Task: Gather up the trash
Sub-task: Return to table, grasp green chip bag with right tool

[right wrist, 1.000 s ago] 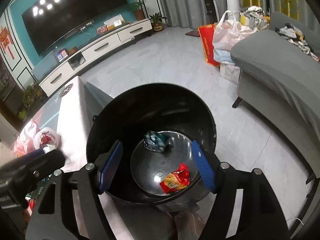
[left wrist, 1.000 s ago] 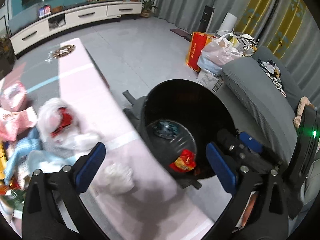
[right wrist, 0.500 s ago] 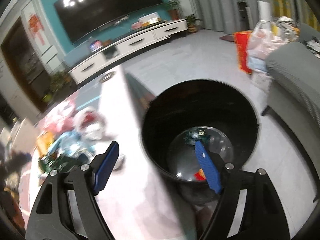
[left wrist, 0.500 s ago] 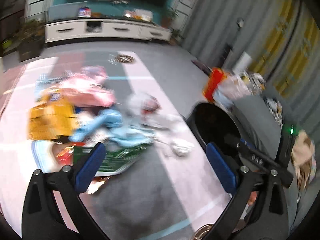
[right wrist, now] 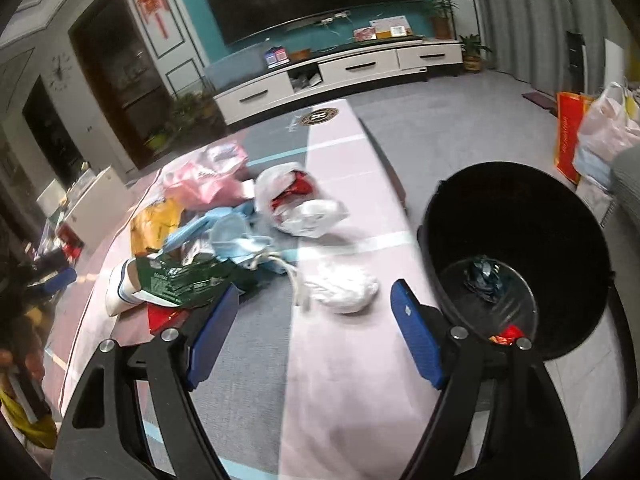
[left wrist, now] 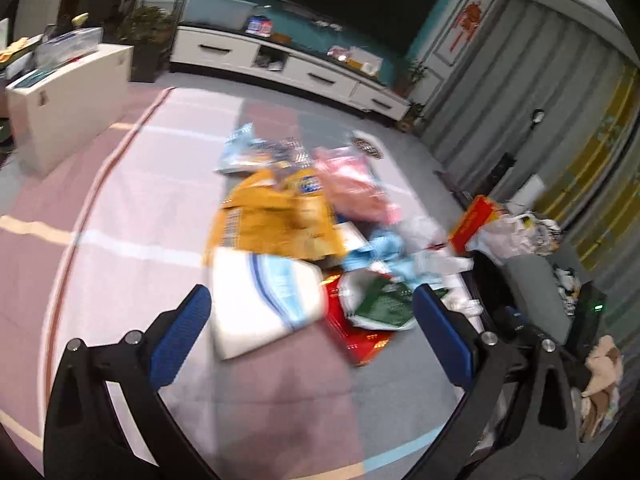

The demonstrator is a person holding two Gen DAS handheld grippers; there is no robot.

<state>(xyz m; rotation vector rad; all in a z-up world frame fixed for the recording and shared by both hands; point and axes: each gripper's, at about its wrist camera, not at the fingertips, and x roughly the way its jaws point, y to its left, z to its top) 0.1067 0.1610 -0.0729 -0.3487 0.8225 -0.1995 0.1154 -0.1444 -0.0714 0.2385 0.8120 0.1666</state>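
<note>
Trash sits heaped on the bench, and from the left wrist view it lies dead ahead of the left gripper, whose jaws stand wide apart with nothing between them. Nearest is a white packet with blue stripes, just beyond the left jaw and lying aslant, its long axis running away toward upper left. Beside it, closer to the right jaw, a red wrapper with a green-and-white bag on top. Further back, a big yellow bag and a pink one. The picture is smeared, so finer detail is hard to call.

Over to the right wrist view: the right gripper has its jaws spread too, just widened a touch, and empty. Straight ahead between them, a crumpled white wad lies alone on the bench, clear of the main heap, which is off to the left. A white bag with red inside sits further back. The black bin stands off the bench's edge to the right, just past the right jaw; in its bottom, a dark crumpled wrapper and a glimpse of a red one.

My read: the right hand is best lined up on that wad, bin close alongside; the left is nearer the striped packet.
</note>
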